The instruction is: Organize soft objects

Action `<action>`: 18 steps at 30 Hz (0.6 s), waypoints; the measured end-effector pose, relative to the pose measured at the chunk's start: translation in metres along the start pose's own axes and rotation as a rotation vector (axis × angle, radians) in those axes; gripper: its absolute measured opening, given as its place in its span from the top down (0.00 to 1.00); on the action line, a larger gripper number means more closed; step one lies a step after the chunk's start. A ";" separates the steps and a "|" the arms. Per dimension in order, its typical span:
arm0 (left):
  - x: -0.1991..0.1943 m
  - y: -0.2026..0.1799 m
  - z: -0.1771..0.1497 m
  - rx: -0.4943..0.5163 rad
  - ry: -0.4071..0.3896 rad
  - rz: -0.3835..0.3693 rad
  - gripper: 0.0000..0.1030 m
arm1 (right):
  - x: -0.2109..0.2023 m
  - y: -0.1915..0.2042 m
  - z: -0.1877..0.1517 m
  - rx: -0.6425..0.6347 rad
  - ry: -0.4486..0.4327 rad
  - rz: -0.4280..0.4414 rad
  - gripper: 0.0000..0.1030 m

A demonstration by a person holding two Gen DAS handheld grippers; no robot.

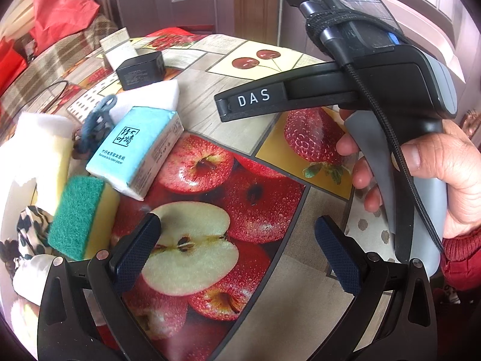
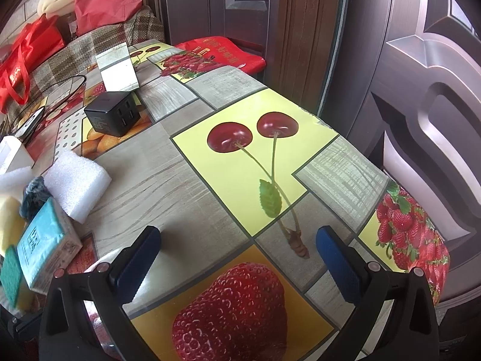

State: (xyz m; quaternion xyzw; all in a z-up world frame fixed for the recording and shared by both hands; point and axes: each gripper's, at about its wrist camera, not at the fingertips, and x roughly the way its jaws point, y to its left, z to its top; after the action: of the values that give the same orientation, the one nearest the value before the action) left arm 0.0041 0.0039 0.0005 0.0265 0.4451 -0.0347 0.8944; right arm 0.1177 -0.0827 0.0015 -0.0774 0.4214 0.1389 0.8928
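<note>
Left wrist view: left claw [image 1: 237, 258] gapes wide, empty — green sponge [image 1: 79, 216] just left of it, tissue pack [image 1: 135, 150] beyond, running far-near.

Right wrist view: right claw [image 2: 239, 258] wide, empty — same pile far left; left hand nearer.

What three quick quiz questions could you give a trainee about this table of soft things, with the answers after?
1. True or false: the left gripper has its jaws shut on the green and yellow sponge.
2. Which item lies directly against the far side of the blue tissue pack?
A. the black charger cube
B. the white foam block
C. the red bag
3. Fill in: the right gripper hangs over the fruit-print ______ with nothing between its jaws.

Key
1. False: the jaws are open and empty, with the sponge off to their left.
2. B, the white foam block.
3. tablecloth.
</note>
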 end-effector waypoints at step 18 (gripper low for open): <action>-0.182 0.028 -0.048 -0.169 -0.525 -0.077 0.00 | -0.022 -0.033 -0.005 0.150 -0.115 0.289 0.00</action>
State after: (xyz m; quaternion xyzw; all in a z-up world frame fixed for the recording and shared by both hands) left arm -0.1410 0.0428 0.1174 -0.0750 0.2003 -0.0370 0.9762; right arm 0.1118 -0.1195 0.0160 0.0589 0.3853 0.2383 0.8895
